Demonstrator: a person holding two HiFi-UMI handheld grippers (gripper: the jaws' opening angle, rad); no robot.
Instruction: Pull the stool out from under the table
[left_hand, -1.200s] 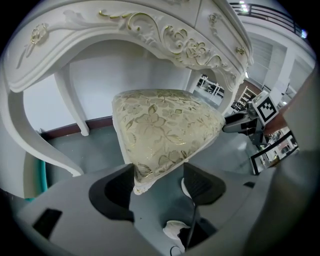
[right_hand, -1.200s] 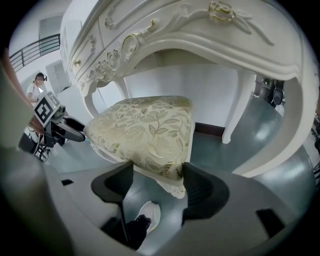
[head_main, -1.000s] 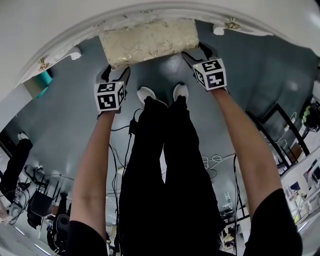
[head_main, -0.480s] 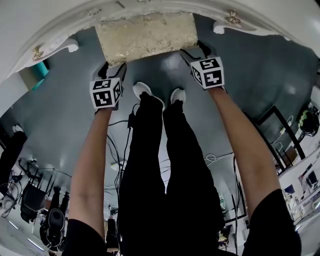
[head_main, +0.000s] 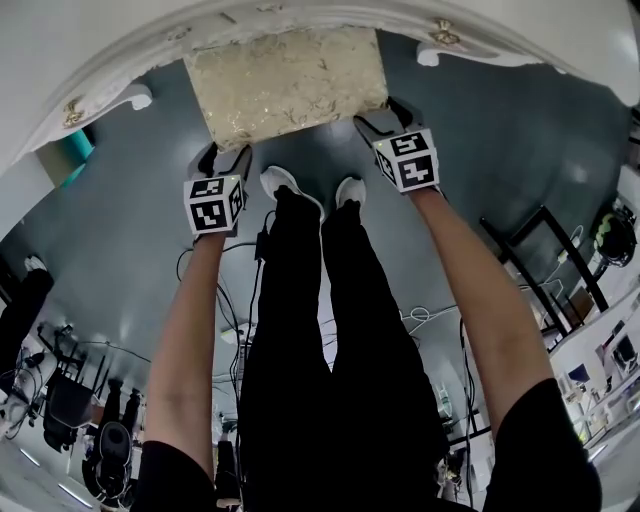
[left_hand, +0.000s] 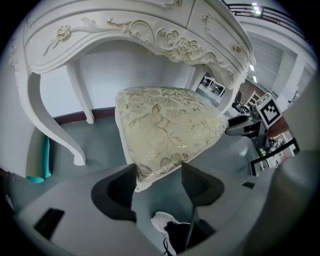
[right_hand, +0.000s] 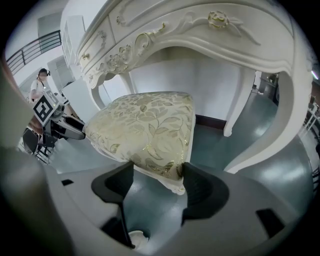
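- My left tongs (left_hand: 157, 177) clamp the stool (head_main: 285, 80) at its near left corner.
- My right tongs (right_hand: 155, 180) clamp its near right corner.
- The stool stands partly under the table (head_main: 60, 60).

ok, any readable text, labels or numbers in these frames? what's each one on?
No readable text anywhere.
Black-and-white marker cube on the left gripper: square code pattern, no letters or digits.
Black-and-white marker cube on the right gripper: the same.
Cream-and-gold floral stool and white carved table: ornament only.
Background clutter along the head view's lower edges: too small to read.
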